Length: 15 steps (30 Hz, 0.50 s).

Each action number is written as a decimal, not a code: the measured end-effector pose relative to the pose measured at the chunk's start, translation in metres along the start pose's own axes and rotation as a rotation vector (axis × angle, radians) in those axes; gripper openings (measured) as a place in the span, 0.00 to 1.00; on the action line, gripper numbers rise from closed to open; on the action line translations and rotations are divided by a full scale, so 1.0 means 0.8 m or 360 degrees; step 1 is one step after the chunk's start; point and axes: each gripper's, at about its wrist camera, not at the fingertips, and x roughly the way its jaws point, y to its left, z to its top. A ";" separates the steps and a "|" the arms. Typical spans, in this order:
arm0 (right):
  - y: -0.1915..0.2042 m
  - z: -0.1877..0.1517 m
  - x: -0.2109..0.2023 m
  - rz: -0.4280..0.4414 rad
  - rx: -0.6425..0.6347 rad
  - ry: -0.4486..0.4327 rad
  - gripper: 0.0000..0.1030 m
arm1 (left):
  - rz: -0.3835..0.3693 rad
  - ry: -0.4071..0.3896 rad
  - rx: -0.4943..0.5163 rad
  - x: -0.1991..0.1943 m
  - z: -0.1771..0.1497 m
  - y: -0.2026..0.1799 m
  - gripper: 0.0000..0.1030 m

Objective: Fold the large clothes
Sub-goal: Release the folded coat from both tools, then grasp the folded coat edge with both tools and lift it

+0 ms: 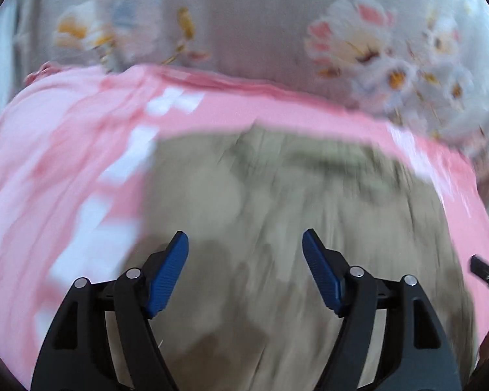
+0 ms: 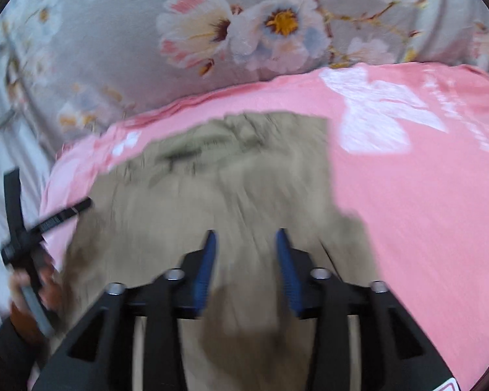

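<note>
A khaki-olive garment [image 1: 277,195] lies on top of a pink garment with white print [image 1: 65,163], both on a floral bedspread. My left gripper [image 1: 245,238] is open above the khaki cloth, with nothing between its blue pads. In the right wrist view the khaki garment [image 2: 228,169] lies over the pink garment [image 2: 423,195]. My right gripper [image 2: 245,236] is open, its blue pads apart, and a fold of khaki cloth lies between and below them. Both views are motion-blurred.
The grey floral bedspread [image 1: 251,26] fills the far side and shows in the right wrist view [image 2: 120,39] too. The other gripper's black frame and the hand holding it [image 2: 26,244] are at the left edge. A black part [image 1: 485,272] shows at the right edge.
</note>
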 end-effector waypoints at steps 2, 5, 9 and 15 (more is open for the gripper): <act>-0.015 -0.063 -0.061 -0.0078 -0.0048 0.0020 0.57 | -0.0036 0.0059 -0.0043 -0.053 -0.048 0.031 0.71; -0.048 -0.157 -0.140 -0.0167 0.0037 0.0090 0.63 | -0.0084 0.0171 -0.0227 -0.120 -0.127 0.086 0.74; -0.089 -0.249 -0.192 -0.0073 0.0391 0.0153 0.66 | -0.0148 0.0283 -0.0511 -0.164 -0.220 0.146 0.74; -0.095 -0.295 -0.200 0.0071 0.0669 0.0034 0.69 | -0.0256 0.0254 -0.0673 -0.192 -0.261 0.156 0.72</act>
